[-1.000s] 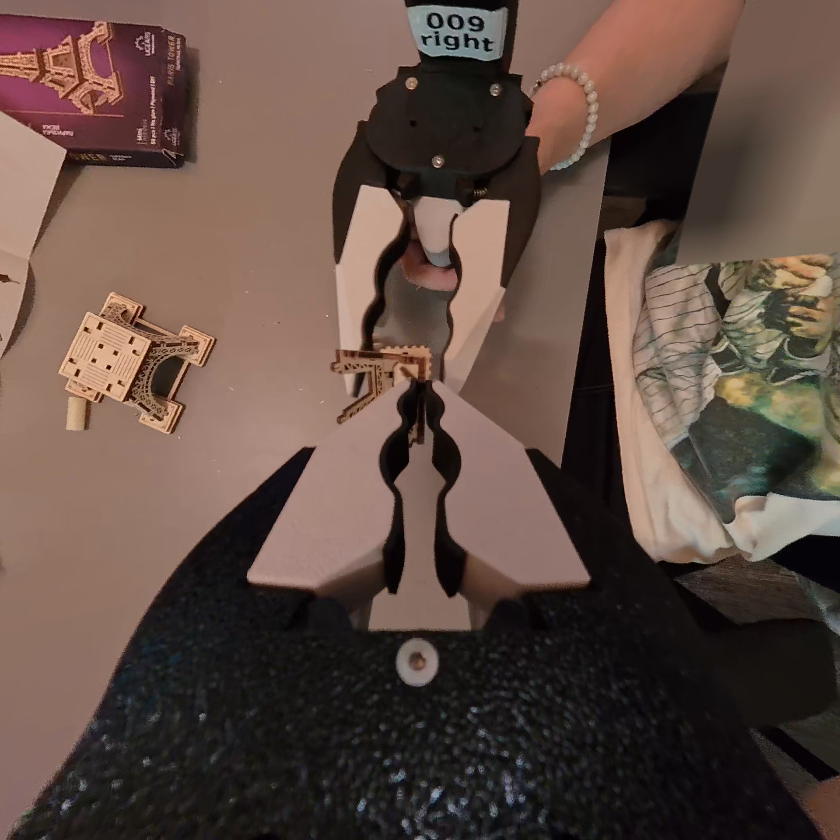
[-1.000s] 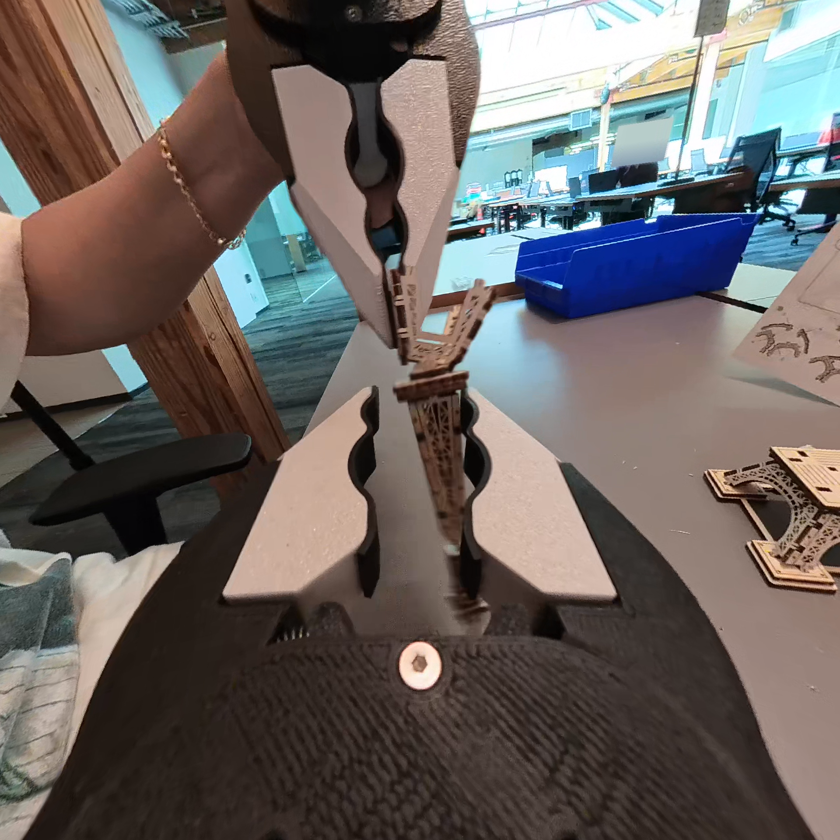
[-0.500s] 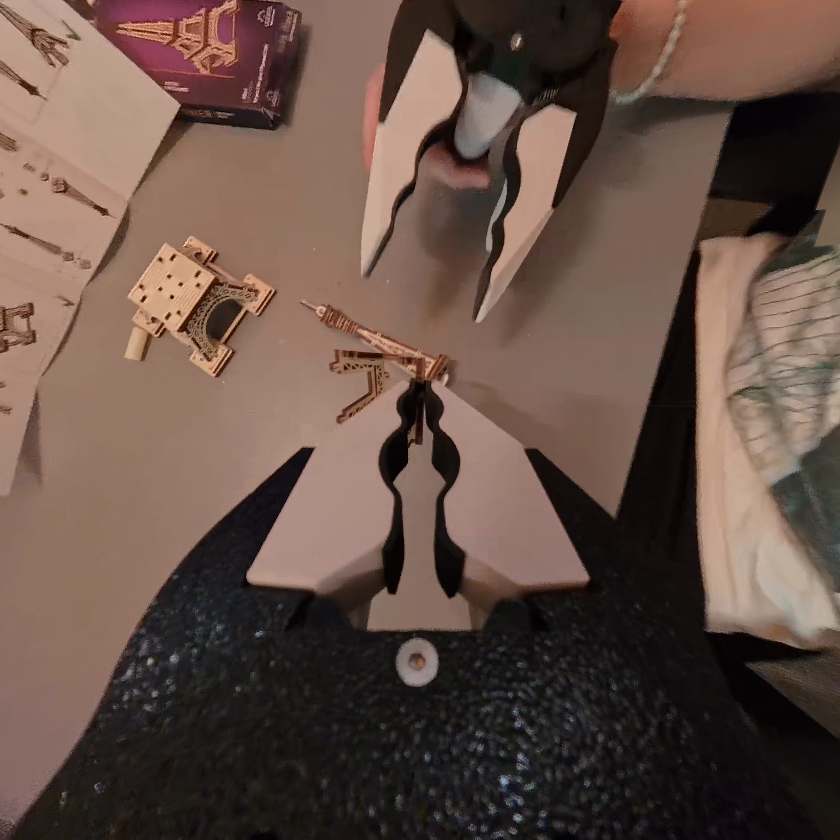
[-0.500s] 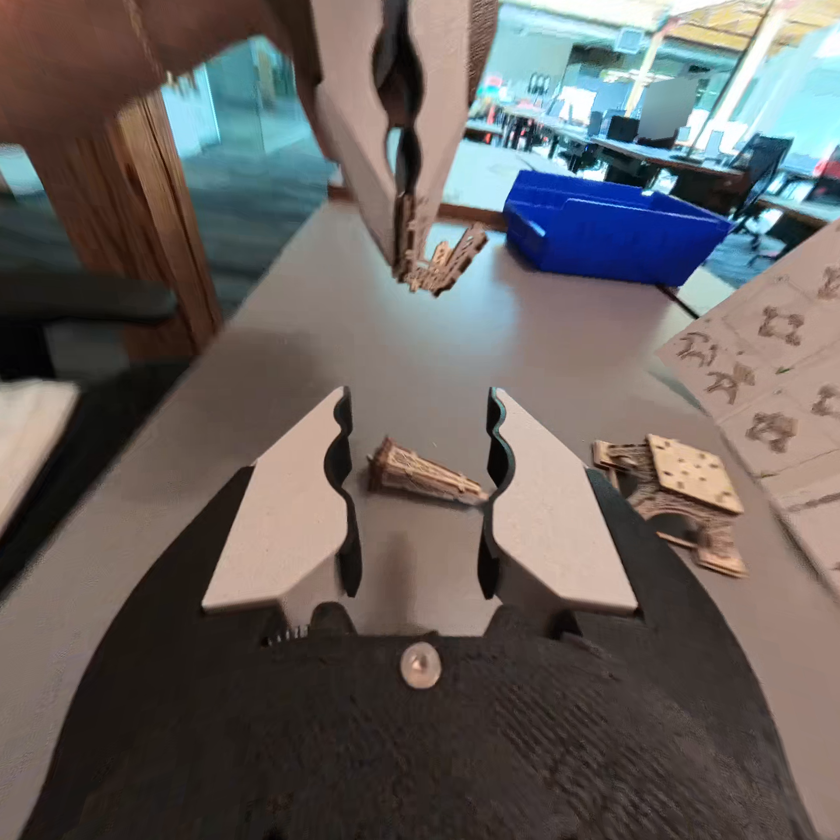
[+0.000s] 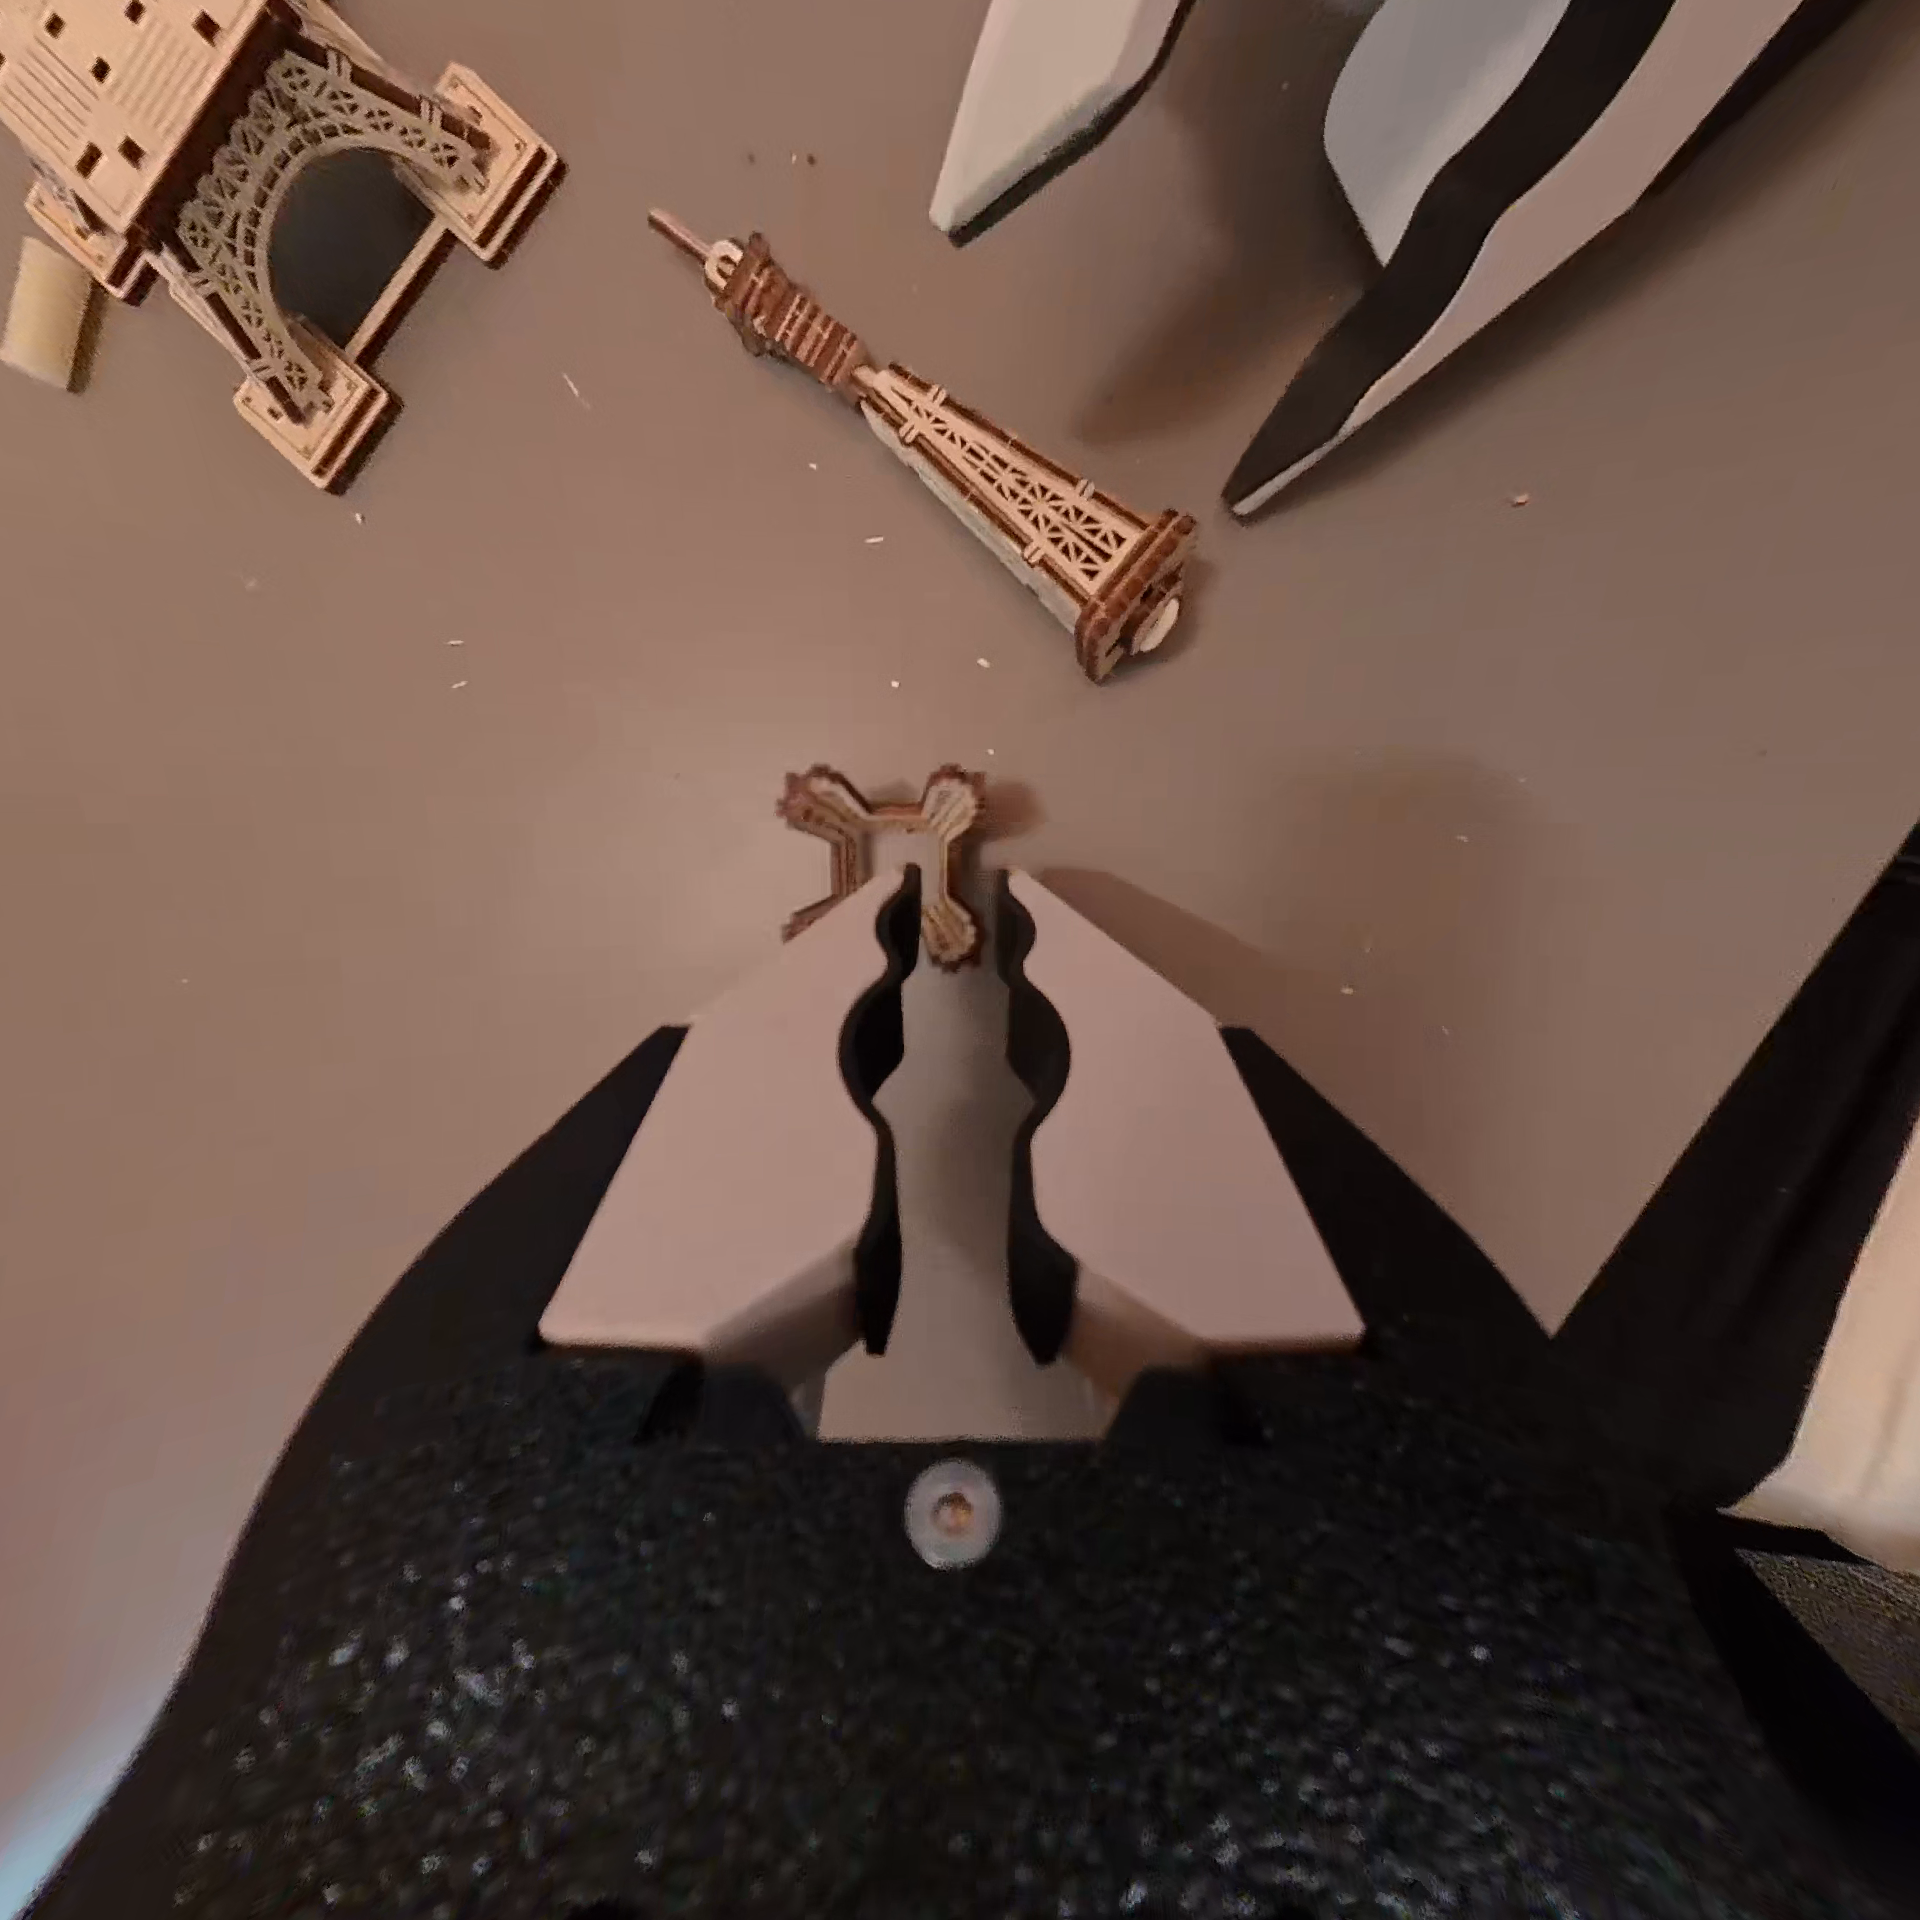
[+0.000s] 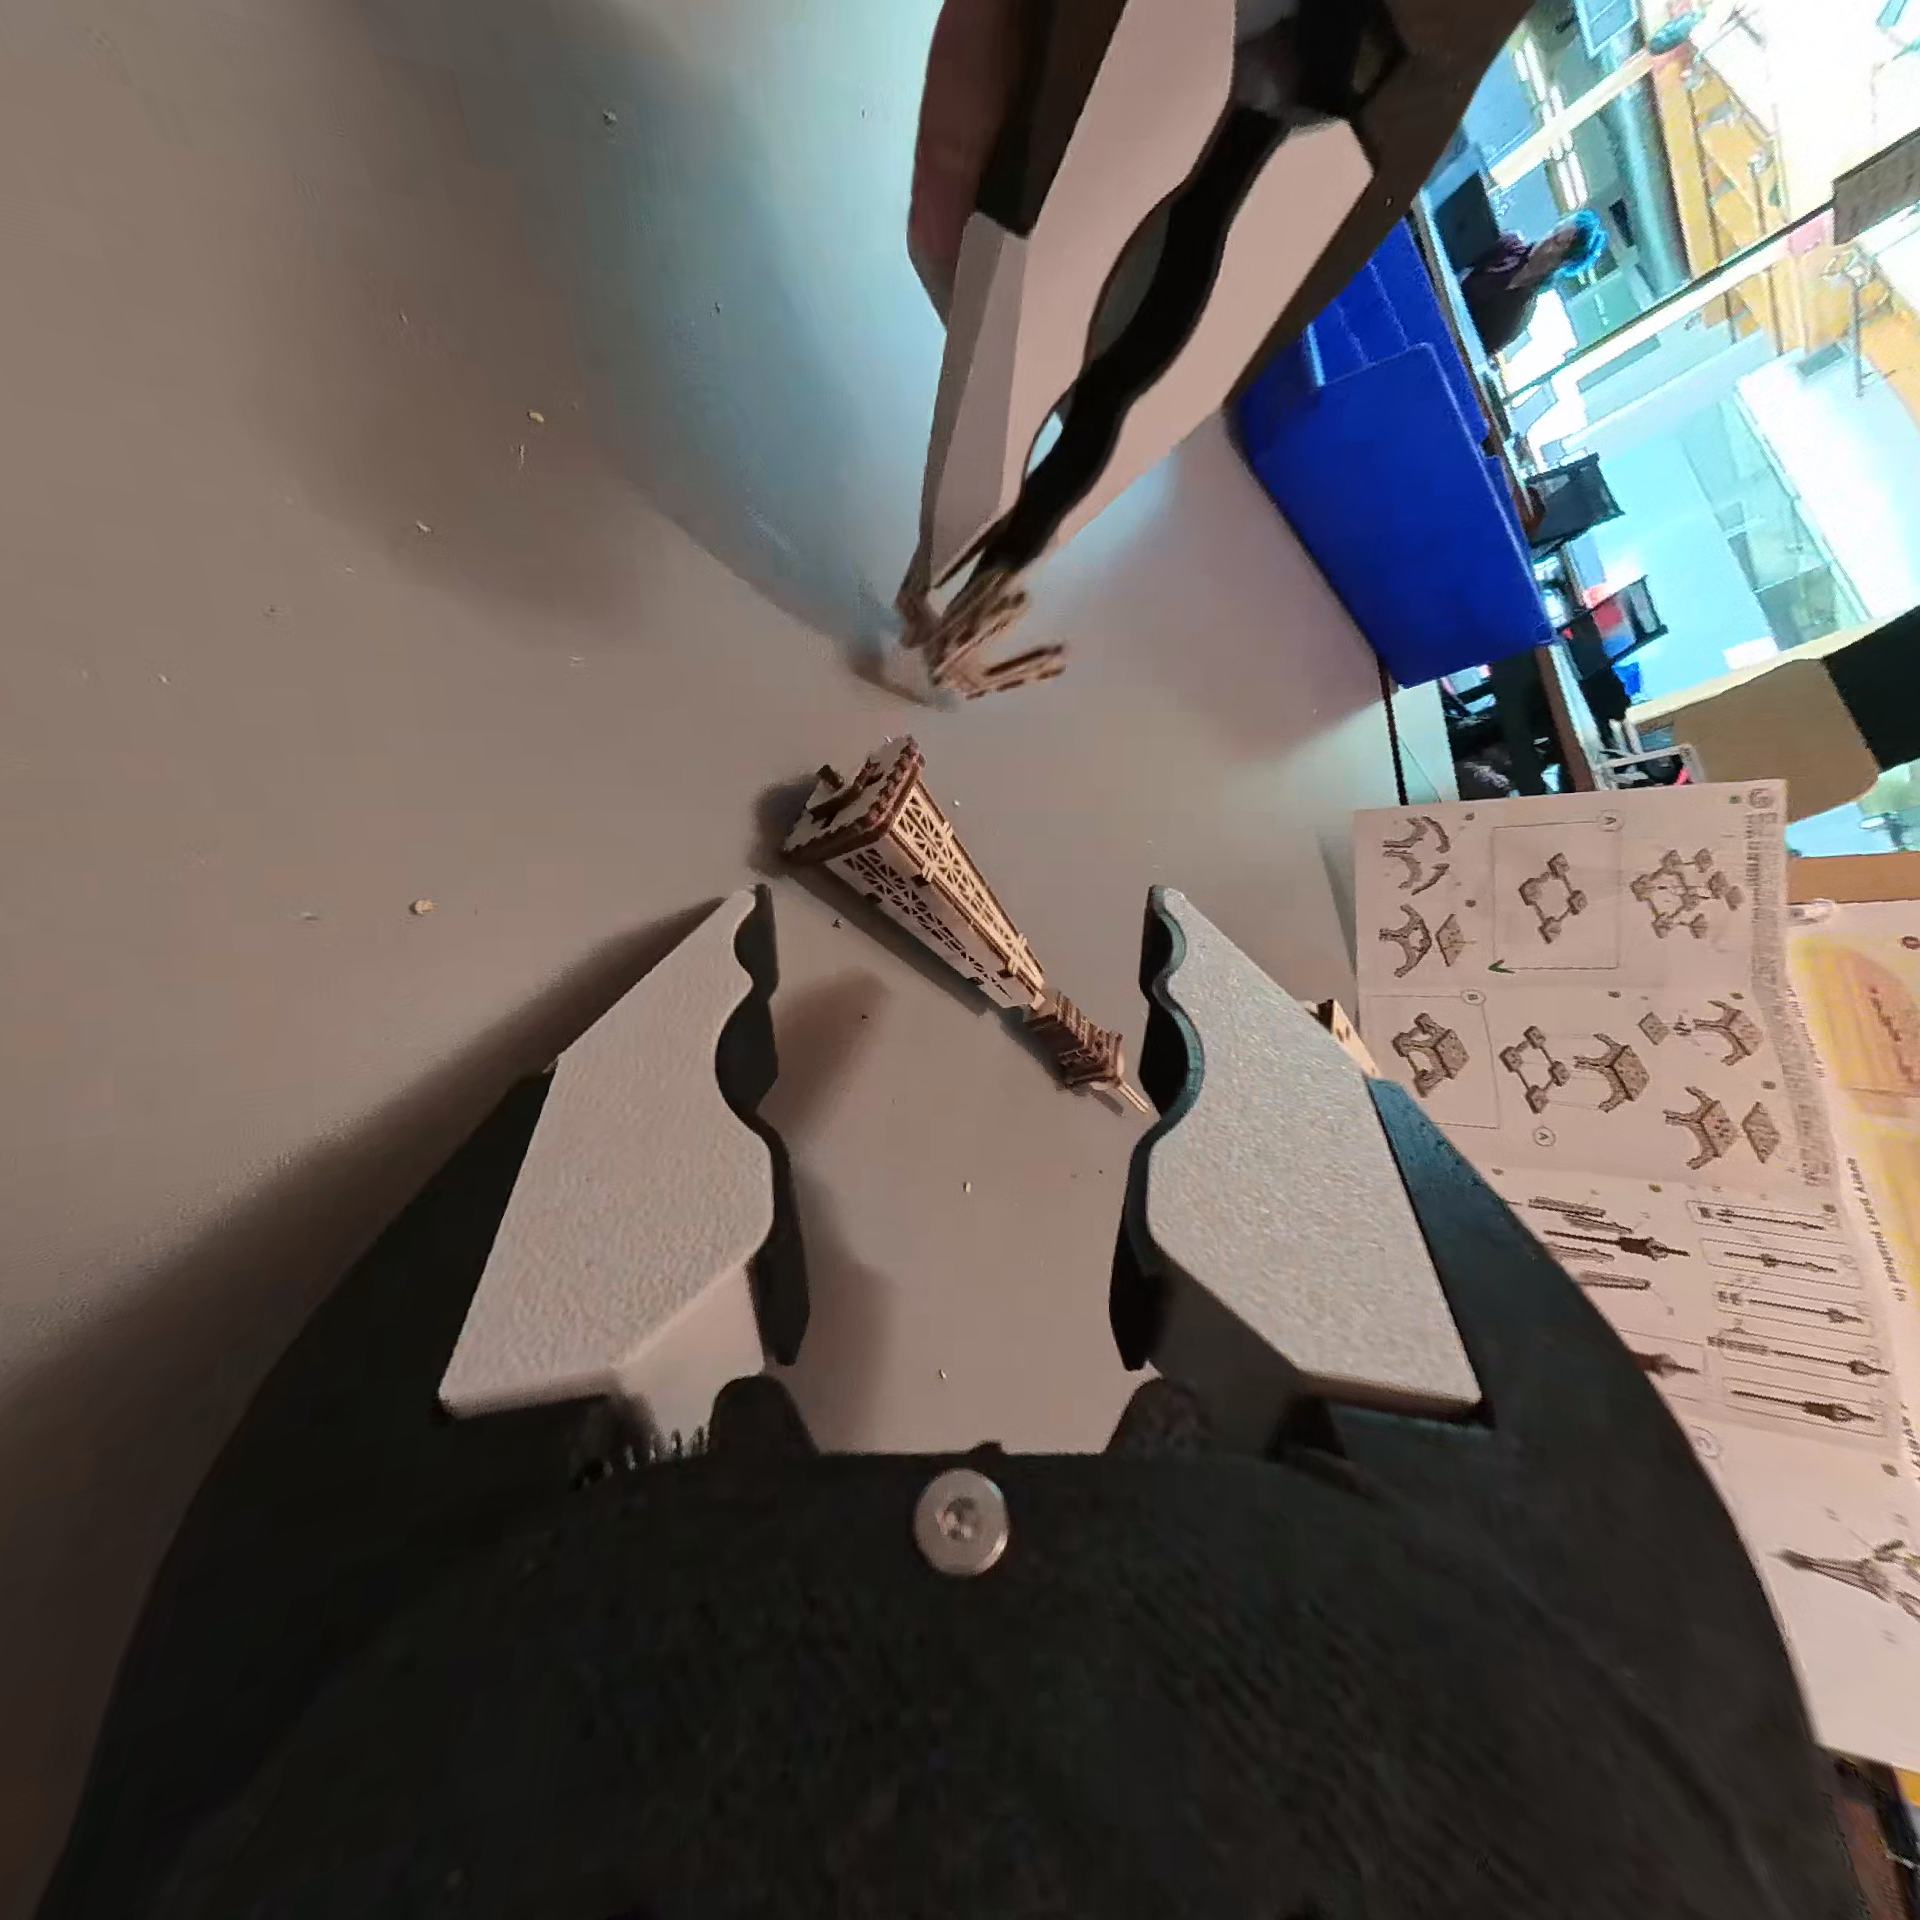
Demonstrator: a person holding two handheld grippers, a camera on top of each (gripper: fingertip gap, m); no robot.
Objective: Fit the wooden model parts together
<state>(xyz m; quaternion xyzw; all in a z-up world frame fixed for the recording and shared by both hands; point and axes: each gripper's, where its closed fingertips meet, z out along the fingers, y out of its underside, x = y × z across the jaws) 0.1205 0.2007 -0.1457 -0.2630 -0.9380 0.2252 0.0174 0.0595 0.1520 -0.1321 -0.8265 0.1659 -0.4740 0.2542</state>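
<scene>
A wooden tower spire (image 5: 966,447) lies flat on the grey table (image 5: 520,727); it also shows in the right wrist view (image 6: 935,914). My right gripper (image 6: 956,904) is open and empty, low over the spire with its tips either side of it; it also shows in the left wrist view (image 5: 1096,364). A small four-legged wooden frame (image 5: 883,831) rests on the table at my left gripper (image 5: 953,878). The left jaws are parted a little, with one leg of the frame loose between them. The left gripper (image 6: 961,587) and the frame (image 6: 982,644) show blurred in the right wrist view.
The arched tower base (image 5: 239,208) lies on its side at the far left, with a small pale block (image 5: 42,312) beside it. Instruction sheets (image 6: 1610,1039) and a blue bin (image 6: 1382,499) lie to the right. The table edge and a cloth (image 5: 1849,1351) are at right. My right fingertips sit around 9 cm from my left ones. Both grippers' tips are roughly 20 cm from the small pale block (image 5: 42,312).
My right gripper let go of the spire, which now lies on the table. Both grippers came down close to the table. My left jaws parted and the frame now rests on the table.
</scene>
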